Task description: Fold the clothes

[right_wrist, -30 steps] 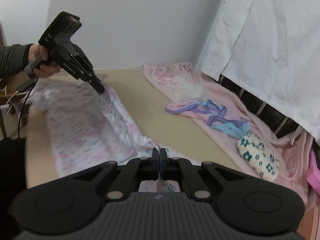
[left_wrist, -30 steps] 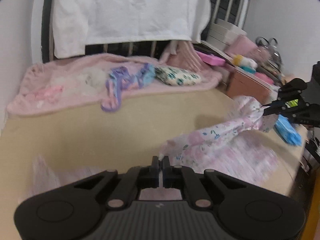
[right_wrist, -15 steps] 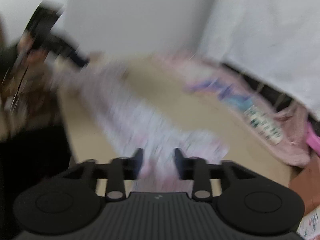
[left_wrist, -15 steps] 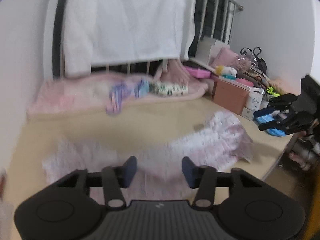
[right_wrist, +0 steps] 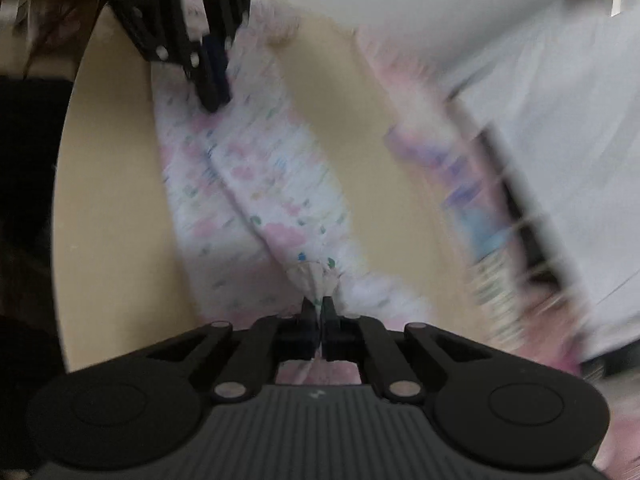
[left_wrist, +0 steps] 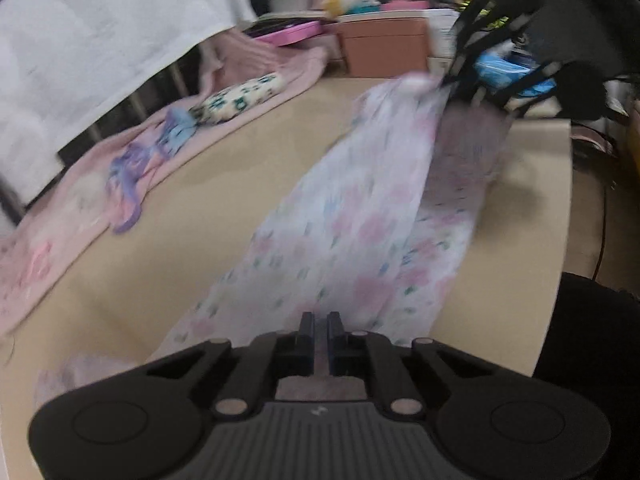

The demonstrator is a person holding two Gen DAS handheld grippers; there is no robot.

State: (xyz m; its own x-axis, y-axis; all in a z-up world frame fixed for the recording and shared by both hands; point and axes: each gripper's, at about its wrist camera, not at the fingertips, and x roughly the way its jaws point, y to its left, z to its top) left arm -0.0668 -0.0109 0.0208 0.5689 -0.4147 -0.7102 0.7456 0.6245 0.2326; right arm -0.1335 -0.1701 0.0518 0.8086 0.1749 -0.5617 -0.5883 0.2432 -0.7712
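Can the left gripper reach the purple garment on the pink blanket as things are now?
Probably not yet. The left gripper is shut on the floral garment, so it is occupied. The purple garment lies well off to the side on the pink blanket; only bare mattress lies between them.

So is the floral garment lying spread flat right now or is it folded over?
Folded over lengthwise: the floral garment shows one layer lapped over another, stretched between the left gripper and right gripper, both shut on it.
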